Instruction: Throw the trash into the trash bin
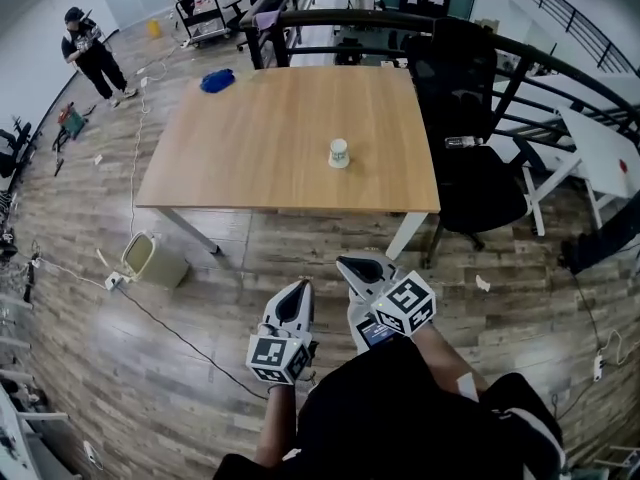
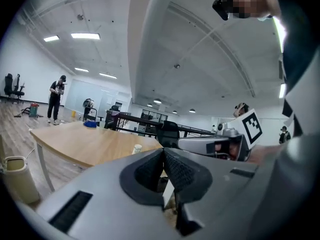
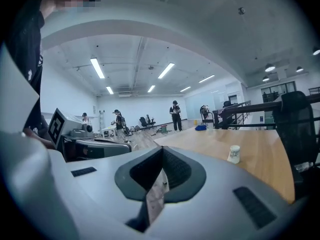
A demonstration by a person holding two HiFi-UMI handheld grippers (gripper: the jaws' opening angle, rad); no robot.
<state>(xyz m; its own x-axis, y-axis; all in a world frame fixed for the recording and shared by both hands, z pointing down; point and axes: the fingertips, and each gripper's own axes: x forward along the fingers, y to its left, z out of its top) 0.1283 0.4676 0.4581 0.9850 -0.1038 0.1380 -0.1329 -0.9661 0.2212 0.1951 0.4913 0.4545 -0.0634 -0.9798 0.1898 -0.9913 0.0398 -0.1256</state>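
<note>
A white paper cup (image 1: 339, 153) stands upside down on the wooden table (image 1: 260, 158), right of its middle; it also shows as the cup (image 2: 137, 148) and the cup (image 3: 233, 154) in the two gripper views. The beige trash bin (image 1: 152, 258) sits on the floor by the table's front left leg, and appears as the bin (image 2: 17, 176) at the left gripper view's left edge. My left gripper (image 1: 296, 290) and right gripper (image 1: 362, 266) hover side by side over the floor, short of the table's front edge. Both point towards the table, jaws together, holding nothing.
A black office chair (image 1: 470, 118) stands at the table's right side. A blue cloth (image 1: 217, 81) lies at the far left corner. A white scrap (image 1: 483, 283) and a cable (image 1: 170, 328) lie on the floor. A person (image 1: 92, 53) stands far left; a railing (image 1: 330, 18) runs behind.
</note>
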